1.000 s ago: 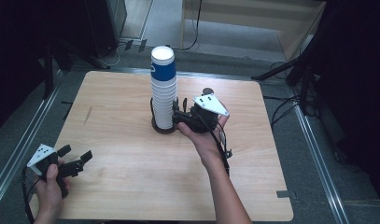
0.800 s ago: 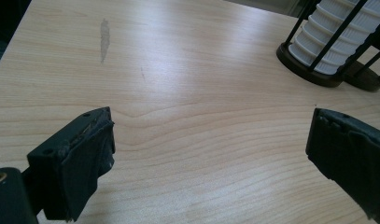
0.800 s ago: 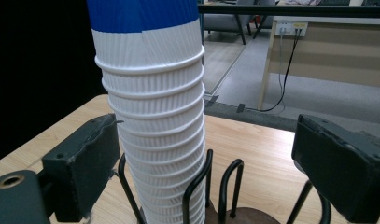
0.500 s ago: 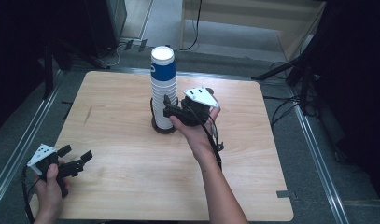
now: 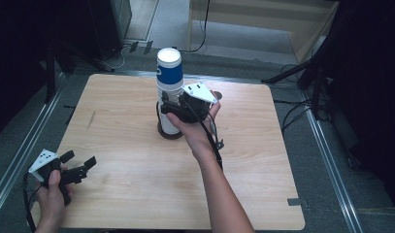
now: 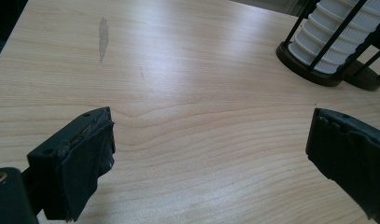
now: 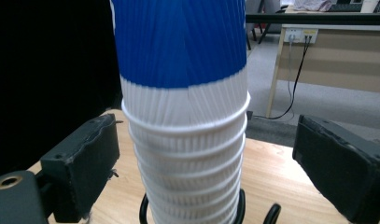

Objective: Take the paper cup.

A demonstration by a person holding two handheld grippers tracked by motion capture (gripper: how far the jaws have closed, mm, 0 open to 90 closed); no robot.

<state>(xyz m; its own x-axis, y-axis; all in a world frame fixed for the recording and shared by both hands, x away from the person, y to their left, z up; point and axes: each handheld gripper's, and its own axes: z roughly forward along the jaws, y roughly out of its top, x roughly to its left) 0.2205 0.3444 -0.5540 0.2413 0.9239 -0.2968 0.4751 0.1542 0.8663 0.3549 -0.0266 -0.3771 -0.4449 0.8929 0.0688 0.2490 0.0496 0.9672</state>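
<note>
A tall stack of white ribbed paper cups stands in a black wire holder at the table's middle back. The top cup has a blue band. My right gripper is at the stack's mid height, open, with a jaw on either side. In the right gripper view the stack rises between the two pads without touching them, and my right gripper holds nothing. My left gripper hovers open over the table's front left corner. In its own view my left gripper has bare wood between the jaws, and the stack shows far off.
The wooden table has a grey smear on its left part. A second dark round base sits just behind the holder. Beyond the table are dark stands, floor cables and a wooden desk.
My right gripper has risen from near the holder's base and closed in on the stack, its jaws now around the cups. The left gripper has stayed put.
</note>
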